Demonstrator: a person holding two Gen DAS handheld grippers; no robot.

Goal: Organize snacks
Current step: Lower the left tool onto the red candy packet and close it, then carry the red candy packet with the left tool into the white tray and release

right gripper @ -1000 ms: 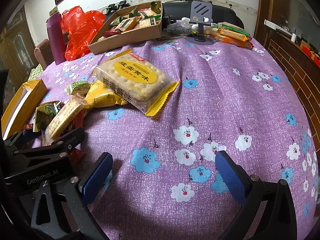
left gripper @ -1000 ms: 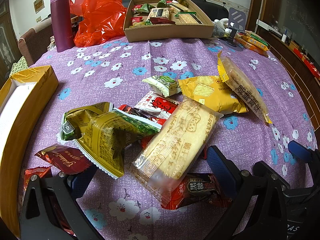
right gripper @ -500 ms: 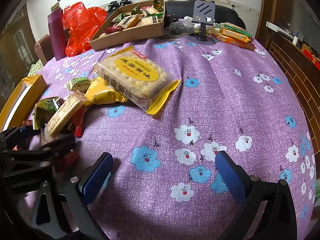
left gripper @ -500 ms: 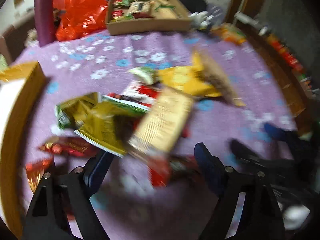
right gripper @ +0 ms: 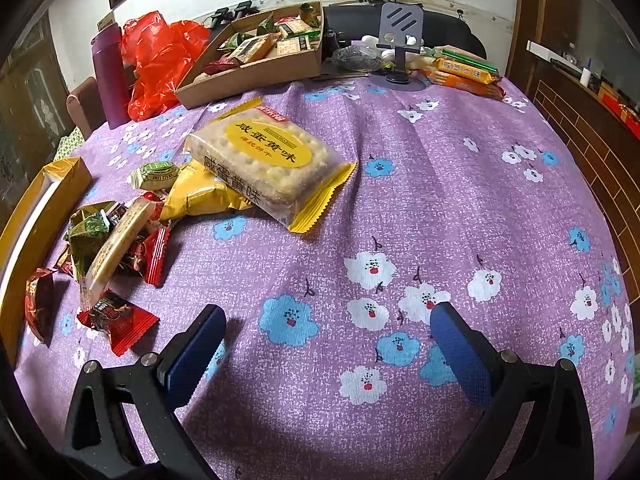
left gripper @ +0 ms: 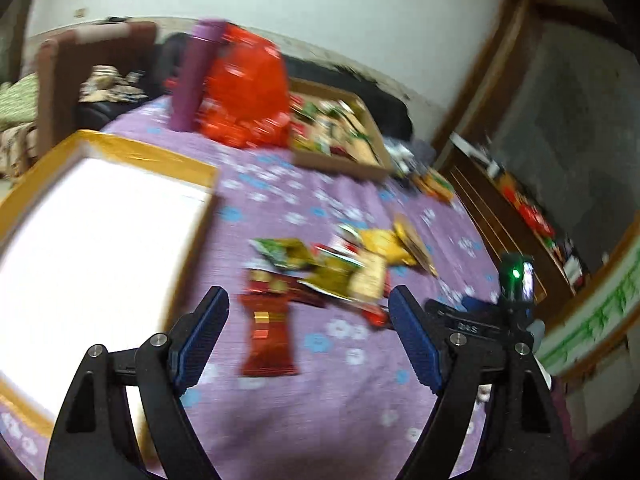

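A pile of snack packets (left gripper: 340, 268) lies on the purple flowered cloth (right gripper: 460, 208); the left wrist view is blurred. My left gripper (left gripper: 308, 316) is open and empty, raised above a red packet (left gripper: 268, 332). My right gripper (right gripper: 328, 336) is open and empty, low over bare cloth. In the right wrist view a large yellow cracker pack (right gripper: 264, 160) leans on a yellow bag (right gripper: 200, 196), with a long biscuit pack (right gripper: 116, 240) and small red packets (right gripper: 116, 320) to the left.
An open yellow box (left gripper: 92, 240) with a white inside stands at the left. A brown tray of sorted snacks (right gripper: 256, 56), a red plastic bag (right gripper: 160, 56), a purple flask (right gripper: 108, 76) and a phone stand (right gripper: 400, 40) stand at the back.
My left gripper has pulled back, risen and swung left, so the yellow box now fills its left side. It has left the right wrist view. My right gripper has barely moved.
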